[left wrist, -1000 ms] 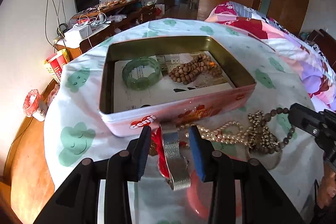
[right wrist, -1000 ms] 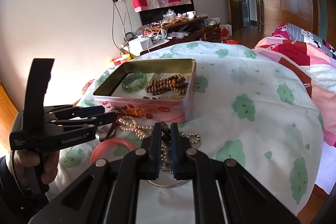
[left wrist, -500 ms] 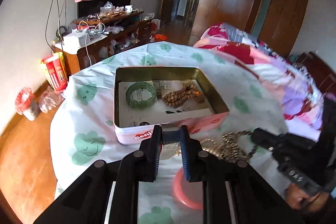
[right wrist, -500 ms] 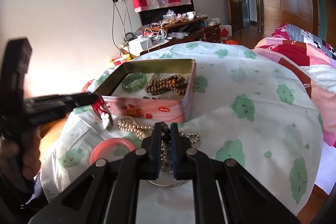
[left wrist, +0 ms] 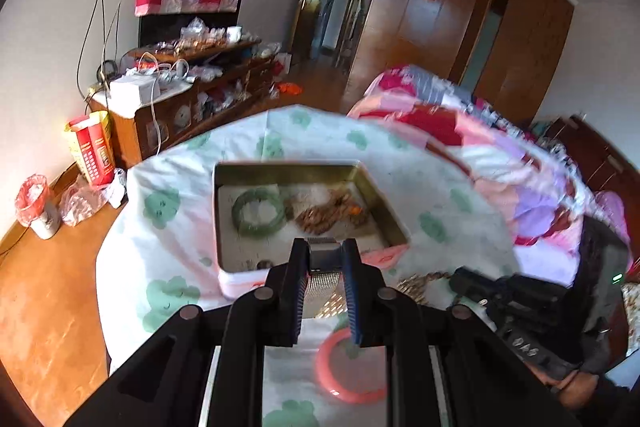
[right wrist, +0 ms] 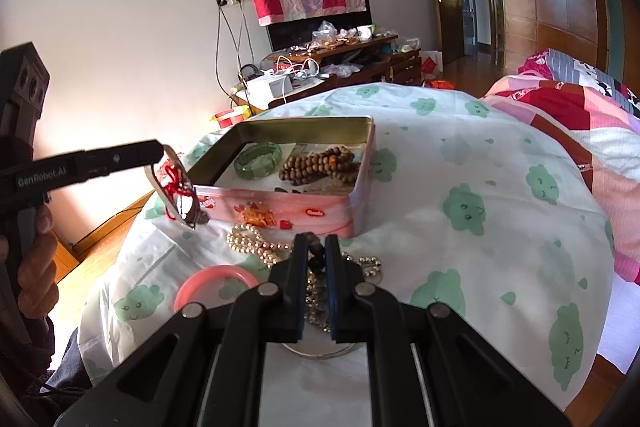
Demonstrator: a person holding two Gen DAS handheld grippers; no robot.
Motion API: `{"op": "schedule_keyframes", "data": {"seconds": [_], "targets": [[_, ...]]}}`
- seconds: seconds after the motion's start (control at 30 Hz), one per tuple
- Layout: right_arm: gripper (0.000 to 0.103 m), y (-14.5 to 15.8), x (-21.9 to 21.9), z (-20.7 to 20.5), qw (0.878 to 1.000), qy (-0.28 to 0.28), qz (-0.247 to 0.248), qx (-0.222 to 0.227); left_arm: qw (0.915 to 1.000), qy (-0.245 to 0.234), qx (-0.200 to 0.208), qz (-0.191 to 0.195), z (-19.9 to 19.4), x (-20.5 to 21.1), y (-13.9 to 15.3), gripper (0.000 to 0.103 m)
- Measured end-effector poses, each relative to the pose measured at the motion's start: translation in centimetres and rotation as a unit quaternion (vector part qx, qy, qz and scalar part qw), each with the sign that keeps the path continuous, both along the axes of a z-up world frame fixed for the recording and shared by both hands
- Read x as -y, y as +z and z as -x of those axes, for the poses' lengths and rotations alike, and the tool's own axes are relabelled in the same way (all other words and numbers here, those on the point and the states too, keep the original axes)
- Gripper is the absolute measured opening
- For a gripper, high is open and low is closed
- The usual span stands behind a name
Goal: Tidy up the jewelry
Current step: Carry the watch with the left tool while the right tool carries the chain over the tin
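Left wrist view: left gripper (left wrist: 325, 269) clamps a ribbed silver metal bangle (left wrist: 324, 281) w/ red cord, held above the near edge of the pink rectangular tin (left wrist: 240, 277). Right wrist view: right gripper (right wrist: 317, 269) pinched tight on a dark bead strand (right wrist: 316, 259), low over the bead pile on the cloud-print cloth (right wrist: 500, 227).

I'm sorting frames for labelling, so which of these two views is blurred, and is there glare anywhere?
Left wrist view: motion-smeared, the quilt and the tin are soft, though the left gripper and its silver bracelet stay fairly crisp. Right wrist view: sharp, with the wooden beads distinct; the wall at left is washed out by bright light. Both bend straight edges, fisheye style.
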State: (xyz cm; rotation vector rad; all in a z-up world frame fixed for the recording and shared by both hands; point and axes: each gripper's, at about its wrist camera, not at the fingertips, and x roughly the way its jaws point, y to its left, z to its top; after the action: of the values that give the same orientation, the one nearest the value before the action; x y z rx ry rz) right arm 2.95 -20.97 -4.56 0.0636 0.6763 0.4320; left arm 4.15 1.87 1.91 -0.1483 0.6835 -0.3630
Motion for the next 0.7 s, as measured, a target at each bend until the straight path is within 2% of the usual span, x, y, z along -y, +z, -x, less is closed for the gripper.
{"op": "schedule_keyframes", "data": {"seconds": [0.03, 0.07, 0.1, 0.17, 0.3, 0.53, 0.7], "targets": [[0.010, 0.2, 0.1, 0.0, 1.000, 0.000, -0.001, 0.002, 0.9999, 0.006, 0.014, -0.006, 0.2, 0.0, 0.4, 0.017], [0.010, 0.3, 0.1, 0.0, 1.000, -0.001, -0.001, 0.004, 0.9992, 0.019, 0.020, -0.029, 0.1, 0.1, 0.3, 0.017], [0.010, 0.4, 0.2, 0.0, 1.000, -0.002, -0.002, 0.005, 0.9983, 0.028, 0.001, -0.051, -0.7, 0.3, -0.7, 0.017], [0.010, 0.4, 0.2, -0.1, 1.000, -0.002, -0.001, 0.003, 0.9992, 0.006, -0.034, -0.020, -1.2, 0.2, -1.9, 0.017], [0.010, 0.3, 0.2, -0.2, 1.000, -0.003, 0.000, 0.002, 0.9997, -0.017, 0.009, -0.012, 0.2, 1.4, -0.2, 0.017], [0.010, 0.1, 0.2, -0.3, 1.000, -0.002, 0.000, 0.003, 0.9995, -0.015, 0.014, -0.025, -0.7, 1.3, 0.2, 0.017], [0.010, 1.1, 0.0, -0.7, 1.000, 0.006, 0.005, 0.013, 0.9989, -0.012, 0.027, -0.037, -1.7, 1.1, 1.4, 0.017]]}}
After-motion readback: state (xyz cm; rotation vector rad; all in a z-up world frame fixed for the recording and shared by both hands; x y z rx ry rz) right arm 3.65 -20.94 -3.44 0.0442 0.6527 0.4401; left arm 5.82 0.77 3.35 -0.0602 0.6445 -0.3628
